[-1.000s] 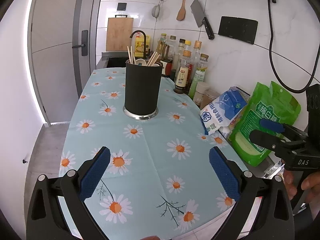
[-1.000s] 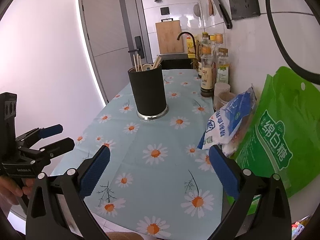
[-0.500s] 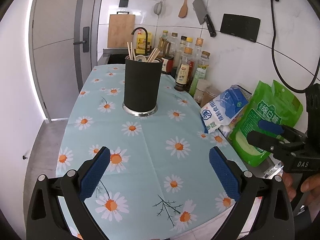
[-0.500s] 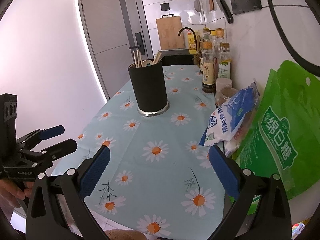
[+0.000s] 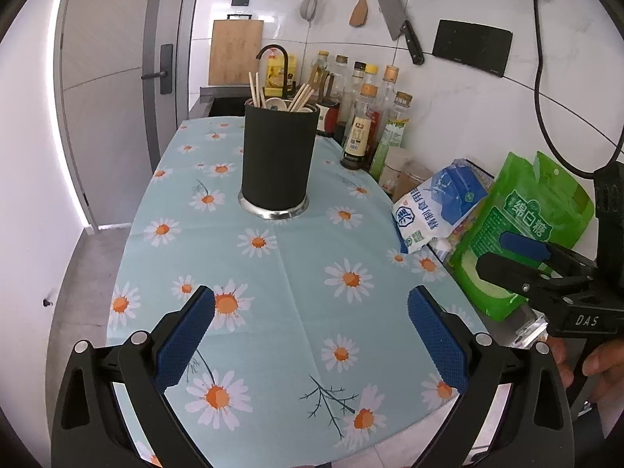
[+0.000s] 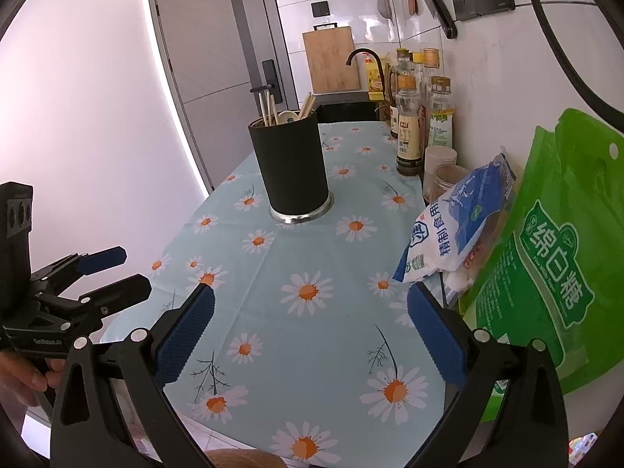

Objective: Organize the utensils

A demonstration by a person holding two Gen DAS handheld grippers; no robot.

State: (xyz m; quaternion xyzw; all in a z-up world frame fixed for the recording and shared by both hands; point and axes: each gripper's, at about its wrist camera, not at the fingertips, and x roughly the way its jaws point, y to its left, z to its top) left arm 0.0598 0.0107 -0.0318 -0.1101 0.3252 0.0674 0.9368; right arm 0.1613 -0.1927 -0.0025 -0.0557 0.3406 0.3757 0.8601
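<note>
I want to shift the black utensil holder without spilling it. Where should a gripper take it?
Probably grip the utensil holder around its straight black wall at mid-height, coming in level from the near side. It stands upright, chopsticks crowd the top, and the steel base flares.

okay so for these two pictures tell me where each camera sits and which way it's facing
Left wrist: on the left gripper, facing along the daisy tablecloth toward the black holder; its open jaws show, plus the right gripper and a hand at the right edge.
Right wrist: on the right gripper, facing the same holder from nearer the wall; its open jaws show, plus the left gripper at the left edge.
Shared: holder, tablecloth, bottles, salt bag, green bag.
</note>
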